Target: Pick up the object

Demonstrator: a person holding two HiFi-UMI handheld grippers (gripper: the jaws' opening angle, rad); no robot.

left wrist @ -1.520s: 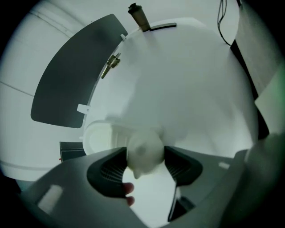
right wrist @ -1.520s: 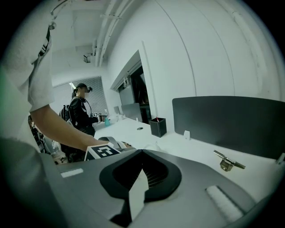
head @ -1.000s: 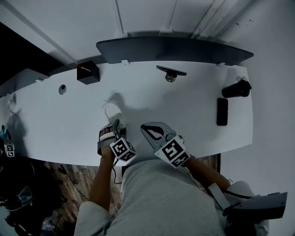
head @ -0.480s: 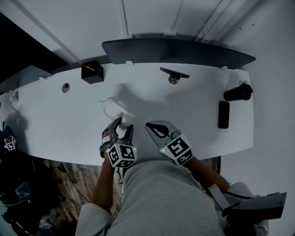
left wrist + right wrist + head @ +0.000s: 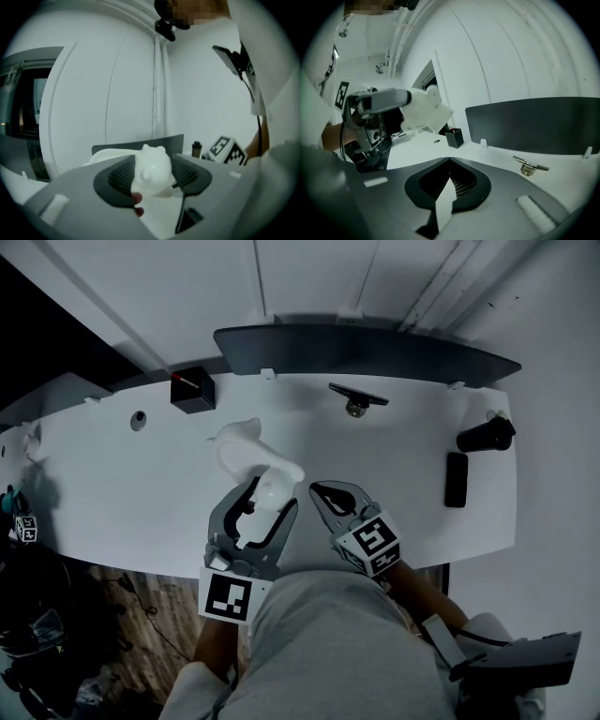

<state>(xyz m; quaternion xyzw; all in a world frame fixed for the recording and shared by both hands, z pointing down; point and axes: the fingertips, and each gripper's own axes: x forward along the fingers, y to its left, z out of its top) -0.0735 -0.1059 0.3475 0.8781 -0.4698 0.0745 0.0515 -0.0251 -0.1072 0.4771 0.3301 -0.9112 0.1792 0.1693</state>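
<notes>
A long white desk (image 5: 112,484) spans the head view, with a dark curved panel (image 5: 366,348) standing along its far edge against the white wall. At the near edge the person's forearms reach in, one tool in each hand.

The left tool (image 5: 272,495) is clamped on the white animal-shaped figure (image 5: 253,454). In the left gripper view both ribbed pads press against the figure's sides, with its rounded head and small ears sticking up between them. The right gripper view shows the figure held in the air, clear of the desk surface and above its left-centre part.

The right tool (image 5: 323,493) sits just beside the left one, low over the near edge of the desk. Its jaws are pressed together at the tips with nothing between them.

Smaller things lie well apart from the tools:
- a black cylinder (image 5: 485,435) on its side at the far right
- a flat black slab (image 5: 455,479) just below it
- a black box (image 5: 192,390) at the back left
- a small metal clamp (image 5: 357,397) near the panel
- a round hole (image 5: 139,418) in the desk top
</notes>
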